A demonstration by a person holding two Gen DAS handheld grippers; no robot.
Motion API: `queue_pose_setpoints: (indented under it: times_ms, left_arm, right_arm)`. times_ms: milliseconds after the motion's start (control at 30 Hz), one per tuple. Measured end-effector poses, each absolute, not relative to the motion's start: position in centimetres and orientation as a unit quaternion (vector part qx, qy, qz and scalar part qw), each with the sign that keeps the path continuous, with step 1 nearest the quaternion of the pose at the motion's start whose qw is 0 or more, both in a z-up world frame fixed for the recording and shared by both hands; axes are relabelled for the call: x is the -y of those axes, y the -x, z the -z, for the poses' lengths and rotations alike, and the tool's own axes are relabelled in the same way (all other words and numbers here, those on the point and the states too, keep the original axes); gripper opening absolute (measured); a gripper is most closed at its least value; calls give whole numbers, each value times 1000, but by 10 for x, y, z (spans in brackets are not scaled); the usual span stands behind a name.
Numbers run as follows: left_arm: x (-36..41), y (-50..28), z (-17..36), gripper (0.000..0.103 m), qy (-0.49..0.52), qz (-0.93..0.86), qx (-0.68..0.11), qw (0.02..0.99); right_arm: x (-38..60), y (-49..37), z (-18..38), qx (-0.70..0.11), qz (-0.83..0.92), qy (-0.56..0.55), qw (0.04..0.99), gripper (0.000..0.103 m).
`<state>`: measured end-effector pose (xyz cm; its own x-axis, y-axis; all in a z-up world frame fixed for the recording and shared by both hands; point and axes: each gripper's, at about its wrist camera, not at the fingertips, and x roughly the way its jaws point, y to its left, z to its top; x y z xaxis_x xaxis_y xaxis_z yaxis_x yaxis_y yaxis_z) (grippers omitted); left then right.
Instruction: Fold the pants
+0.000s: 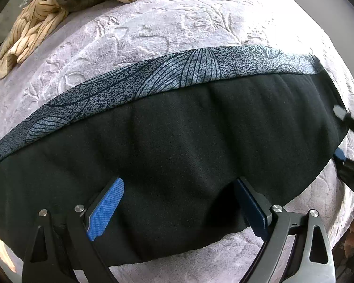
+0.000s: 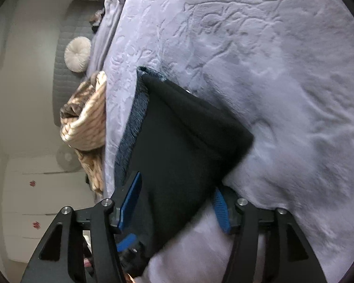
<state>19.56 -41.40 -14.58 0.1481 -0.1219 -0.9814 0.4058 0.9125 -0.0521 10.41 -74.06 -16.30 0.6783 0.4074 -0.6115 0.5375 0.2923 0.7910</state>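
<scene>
The pants (image 1: 177,141) lie folded on a lilac bed cover (image 1: 153,35): black fabric with a grey-blue patterned band (image 1: 153,77) along the far edge. My left gripper (image 1: 177,202) is open, its blue pads (image 1: 106,210) wide apart over the near edge of the black fabric. The right gripper (image 1: 339,134) shows at the pants' right end in the left wrist view. In the right wrist view the right gripper (image 2: 174,210) is open, its blue pads (image 2: 220,210) on either side of the pants' end (image 2: 177,141).
A striped beige garment (image 1: 35,28) is heaped at the far left of the bed, also in the right wrist view (image 2: 87,122). A round white cushion (image 2: 77,54) lies beyond. The bed edge and a white wall with drawers (image 2: 35,200) are left of the right gripper.
</scene>
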Motion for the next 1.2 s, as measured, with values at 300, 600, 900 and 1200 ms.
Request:
queue_pose_setpoints:
  times_ms: [300,600,900,1200]
  left_arm:
    - [422,-212,101,48,-96,193,-591,777]
    - [460,-208,149,49,-131,185,-571,789]
    - [463,-196,136,50,-99,205,-582,781]
    - [438,-213,104,66,-9,194,-570,798]
  right_arm:
    - [742,-127,146,-382,-20,-591,710,45]
    - [745,-128,167,-366,-25,-631,684,15]
    - [705,-159,86,-403,-60,-495,768,15]
    - [645,-170,21,-416,-78,-396,815,15]
